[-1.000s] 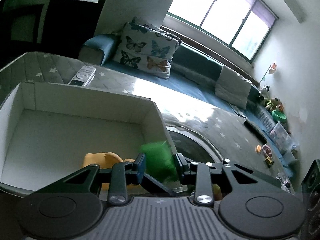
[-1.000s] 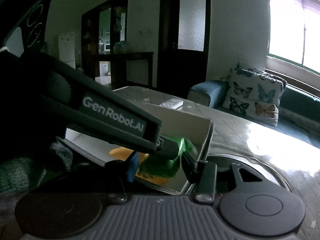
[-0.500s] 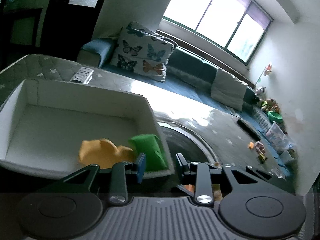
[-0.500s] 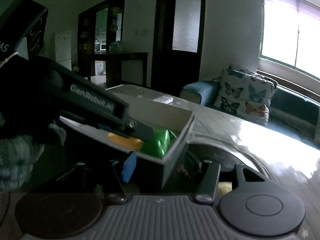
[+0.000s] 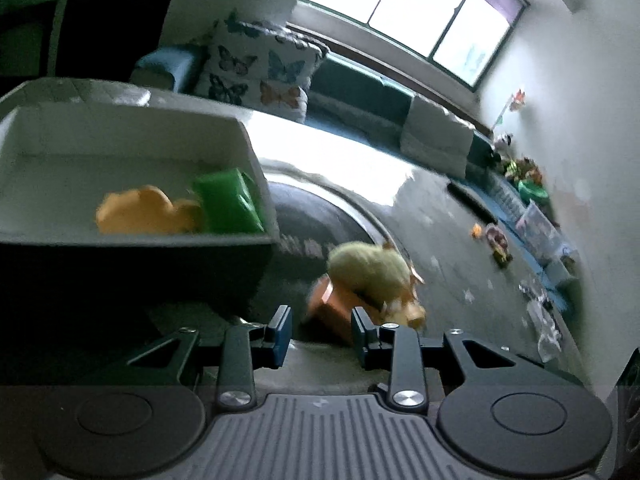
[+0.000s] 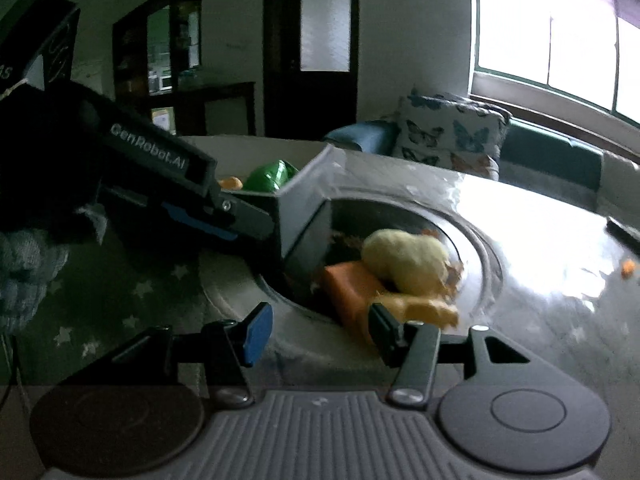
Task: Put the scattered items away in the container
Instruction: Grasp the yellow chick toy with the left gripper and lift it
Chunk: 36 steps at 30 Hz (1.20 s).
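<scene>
Box [image 5: 248, 140] holds green pouch [image 5: 228, 200]; heap of toys [image 6: 400, 276] waits beside it. Left gripper [image 5: 320, 334] and right gripper [image 6: 320, 332] gape empty. Risk: both reaching, colliding, scattering the heap.

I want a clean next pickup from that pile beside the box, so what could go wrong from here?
1. The pale green plush lies on the orange block; pulling the block may tip it off.
2. The pile sits close to the white box corner, so a hand-held gripper may nudge the box.
3. Both the left hand-held gripper and right hand-held gripper face this pile and could collide.
</scene>
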### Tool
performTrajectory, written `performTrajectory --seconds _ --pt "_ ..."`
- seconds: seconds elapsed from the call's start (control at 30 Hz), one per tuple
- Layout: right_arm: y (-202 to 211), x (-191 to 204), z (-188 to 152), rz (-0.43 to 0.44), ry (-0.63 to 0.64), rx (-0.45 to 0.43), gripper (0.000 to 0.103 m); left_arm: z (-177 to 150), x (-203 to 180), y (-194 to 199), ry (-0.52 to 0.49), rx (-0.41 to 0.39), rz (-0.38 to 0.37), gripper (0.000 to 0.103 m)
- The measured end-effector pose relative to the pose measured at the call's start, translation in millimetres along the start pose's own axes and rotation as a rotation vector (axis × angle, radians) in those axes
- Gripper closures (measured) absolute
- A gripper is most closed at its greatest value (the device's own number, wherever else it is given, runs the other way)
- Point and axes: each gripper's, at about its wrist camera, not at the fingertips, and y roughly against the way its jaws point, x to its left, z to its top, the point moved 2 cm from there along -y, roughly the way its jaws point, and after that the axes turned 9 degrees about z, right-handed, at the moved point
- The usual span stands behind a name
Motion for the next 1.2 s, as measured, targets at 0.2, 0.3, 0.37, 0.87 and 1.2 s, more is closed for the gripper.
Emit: performTrajectory --seconds 0.2,0.3,0.37,0.87,1.2 --pt "0.6 -20.5 -8.9 -0.040 -0.036 0.018 0.048 -10.0 -18.2 -13.4 -0.043 0.045 -0.003 0.068" --pt "-0.3 -32.1 -9.9 -0.056 -0.048 0.019 0.039 -12.4 -23.1 -19.2 -0.054 0.062 -0.004 0.068" --pt "-1.3 -39.4 -11.0 -0.060 -0.049 0.021 0.036 -13.1 -25.0 -22.5 -0.057 0.070 -0.005 0.068" --pt "-29.9 -70.3 -3.6 0.055 0.037 0.074 0.018 -4.7 -32.5 -38.2 -0.071 0.091 0.002 0.068" --pt "-13.7 -46.9 -14.0 0.122 0.069 0.051 0.018 -3.7 -28.4 -39.1 -0.055 0.089 0.011 0.068"
